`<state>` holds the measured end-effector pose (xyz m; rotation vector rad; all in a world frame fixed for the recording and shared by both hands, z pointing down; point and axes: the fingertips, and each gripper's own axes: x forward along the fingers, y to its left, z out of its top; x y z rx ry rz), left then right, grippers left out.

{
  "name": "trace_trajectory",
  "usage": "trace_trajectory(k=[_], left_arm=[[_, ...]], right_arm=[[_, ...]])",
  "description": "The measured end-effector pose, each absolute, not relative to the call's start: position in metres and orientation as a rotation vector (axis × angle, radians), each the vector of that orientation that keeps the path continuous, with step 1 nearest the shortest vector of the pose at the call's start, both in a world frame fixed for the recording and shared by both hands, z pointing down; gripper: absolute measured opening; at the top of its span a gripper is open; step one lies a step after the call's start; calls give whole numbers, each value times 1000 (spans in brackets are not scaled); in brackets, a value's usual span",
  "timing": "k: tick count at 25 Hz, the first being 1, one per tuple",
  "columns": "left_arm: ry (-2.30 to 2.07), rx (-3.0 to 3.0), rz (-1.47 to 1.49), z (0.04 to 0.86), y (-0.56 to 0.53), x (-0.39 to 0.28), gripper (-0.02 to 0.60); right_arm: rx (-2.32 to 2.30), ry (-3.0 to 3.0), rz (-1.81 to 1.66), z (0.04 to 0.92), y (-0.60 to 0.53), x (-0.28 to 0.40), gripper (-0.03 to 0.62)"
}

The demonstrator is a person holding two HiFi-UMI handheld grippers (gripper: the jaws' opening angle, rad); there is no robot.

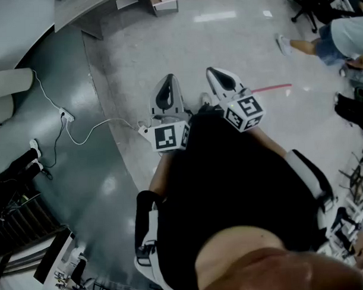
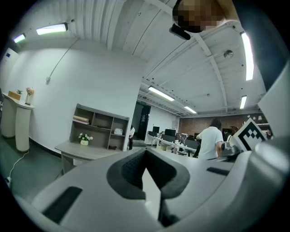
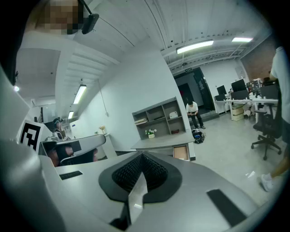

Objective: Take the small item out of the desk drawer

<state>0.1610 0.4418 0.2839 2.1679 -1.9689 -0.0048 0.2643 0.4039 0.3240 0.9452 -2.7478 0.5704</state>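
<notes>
My left gripper (image 1: 167,83) and right gripper (image 1: 219,76) are held close to the body and point out over the pale floor. In the left gripper view the left gripper (image 2: 146,171) has its jaws pressed together with nothing between them. The right gripper (image 3: 141,171) is shut and empty in the right gripper view. A grey desk (image 3: 164,143) with a shelf unit stands far off, a wooden drawer (image 3: 181,152) pulled open beside it. From the head view that drawer (image 1: 164,1) lies at the top edge. No small item shows.
A white cable and power strip (image 1: 65,116) lie on the dark floor at left. A person's legs (image 1: 312,45) and an office chair (image 1: 310,6) are at top right. A seated person (image 3: 195,115) is beyond the desk. A person in a white shirt (image 2: 210,141) stands among desks.
</notes>
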Motion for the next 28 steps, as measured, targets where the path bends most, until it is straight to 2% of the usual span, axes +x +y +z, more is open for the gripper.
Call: trace_trajectory(k=[13,28], left_arm=[[-1959,2179,-32,280,443,149,-11],[-1898,2165,-99,285,449,89,-11]], right_arm=[[972,-2746,573,319,405,254,-2],[1040,-2743,546,322,406,192,-2]])
